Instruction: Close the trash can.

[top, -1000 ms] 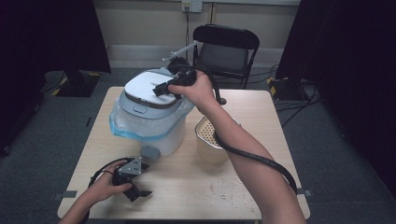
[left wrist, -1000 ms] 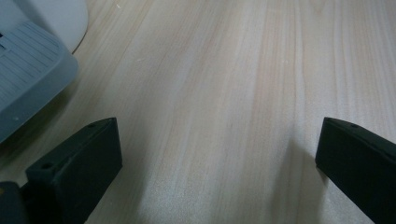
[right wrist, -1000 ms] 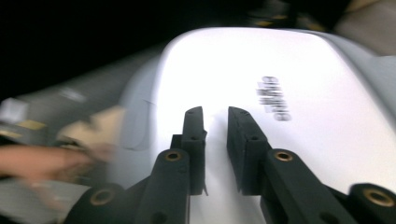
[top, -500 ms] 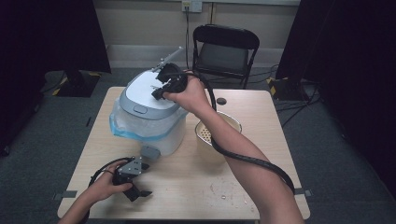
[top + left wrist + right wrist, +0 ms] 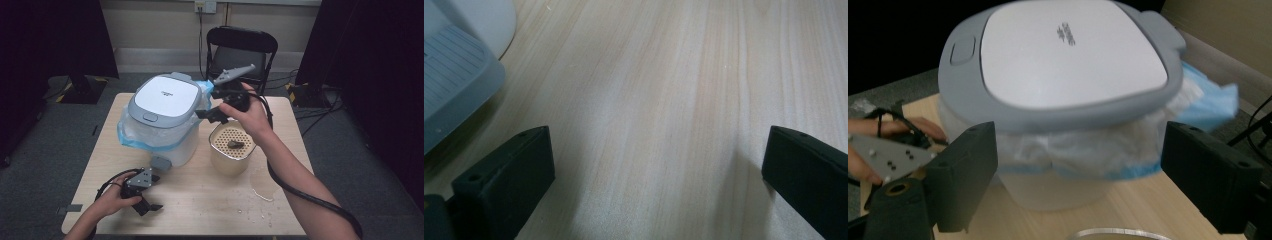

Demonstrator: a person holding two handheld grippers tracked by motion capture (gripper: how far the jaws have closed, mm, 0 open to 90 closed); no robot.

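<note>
The white plastic bin with a grey-rimmed square lid (image 5: pixel 162 117) stands on the far left part of the light wooden surface (image 5: pixel 210 200), its lid closed flat and a blue-edged white liner (image 5: pixel 131 136) bunched out under the rim. The right hand-held gripper (image 5: pixel 212 111) hovers just beside the bin's right edge, apart from it, jaws wide with nothing between them; in the right gripper view the bin (image 5: pixel 1058 95) sits ahead between the two black jaws. Earlier this gripper was over the lid with its jaws closed; it has since drawn off to the bin's right, and its jaws have just been opening. Right of the bin stands a cream perforated container (image 5: pixel 231 150). The left hand-held gripper (image 5: pixel 145 200) rests near the bin's front, unmoved, jaws wide and empty.
</note>
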